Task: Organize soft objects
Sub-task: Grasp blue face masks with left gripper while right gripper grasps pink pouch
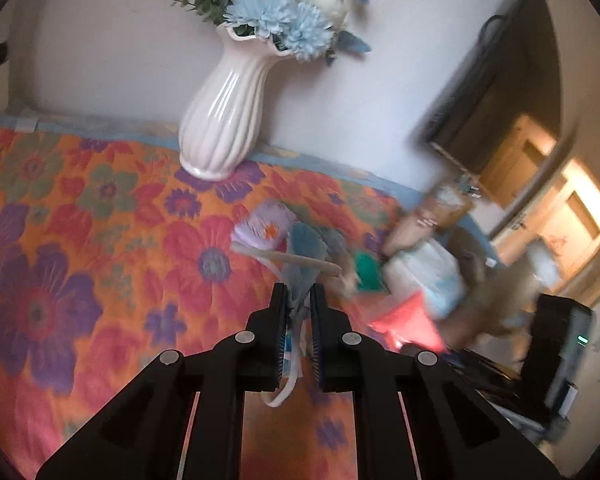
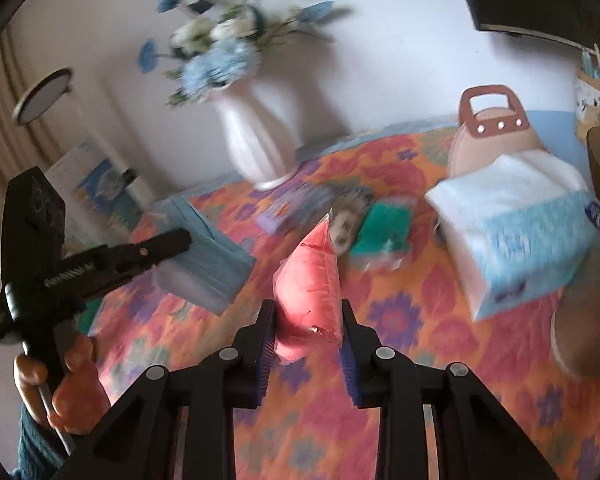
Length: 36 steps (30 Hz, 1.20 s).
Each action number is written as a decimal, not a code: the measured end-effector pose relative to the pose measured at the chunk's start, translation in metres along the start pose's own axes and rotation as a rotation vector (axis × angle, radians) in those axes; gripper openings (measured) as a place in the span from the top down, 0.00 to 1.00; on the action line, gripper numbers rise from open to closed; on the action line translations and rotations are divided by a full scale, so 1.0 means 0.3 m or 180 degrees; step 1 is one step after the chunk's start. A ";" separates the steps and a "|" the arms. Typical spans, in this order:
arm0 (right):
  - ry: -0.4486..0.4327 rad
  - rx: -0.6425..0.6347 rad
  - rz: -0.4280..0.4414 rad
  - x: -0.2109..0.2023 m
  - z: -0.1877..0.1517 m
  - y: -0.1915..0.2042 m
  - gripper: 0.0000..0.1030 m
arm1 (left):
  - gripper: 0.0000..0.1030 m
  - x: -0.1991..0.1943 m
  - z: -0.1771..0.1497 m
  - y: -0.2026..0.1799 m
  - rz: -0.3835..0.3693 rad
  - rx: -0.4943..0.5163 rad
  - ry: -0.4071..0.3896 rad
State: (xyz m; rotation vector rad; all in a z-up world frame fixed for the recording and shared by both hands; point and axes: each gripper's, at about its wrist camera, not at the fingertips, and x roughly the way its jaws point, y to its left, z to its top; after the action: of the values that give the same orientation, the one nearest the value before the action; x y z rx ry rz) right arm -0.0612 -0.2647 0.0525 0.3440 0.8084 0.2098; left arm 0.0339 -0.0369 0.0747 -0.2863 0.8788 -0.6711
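My left gripper (image 1: 299, 294) is shut on a light blue face mask (image 1: 305, 254) with white ear loops, held above the flowered cloth. In the right wrist view the left gripper (image 2: 186, 236) holds that blue mask (image 2: 208, 264) at the left. My right gripper (image 2: 308, 308) is shut on a pink plastic-wrapped packet (image 2: 310, 292), lifted over the cloth; the packet also shows in the left wrist view (image 1: 408, 320). A green packet (image 2: 384, 228), a purple tissue pack (image 2: 296, 204) and a large white-and-blue tissue pack (image 2: 524, 224) lie on the cloth.
A white ribbed vase (image 1: 224, 120) with blue flowers stands at the back by the wall. A beige handbag (image 2: 492, 132) stands at the back right. The flowered tablecloth (image 1: 80, 220) covers the table. A dark TV (image 1: 496, 88) hangs at the right.
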 end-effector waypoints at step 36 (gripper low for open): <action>0.0560 -0.0698 -0.0790 0.071 -0.153 0.037 0.25 | 0.61 0.060 -0.284 -0.032 0.1333 0.0722 0.0451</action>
State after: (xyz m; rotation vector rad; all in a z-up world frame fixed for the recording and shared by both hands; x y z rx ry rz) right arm -0.0811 -0.2378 0.0131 0.0170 0.9833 0.0953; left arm -0.0288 -0.0527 0.0158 0.1500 0.9515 -0.3971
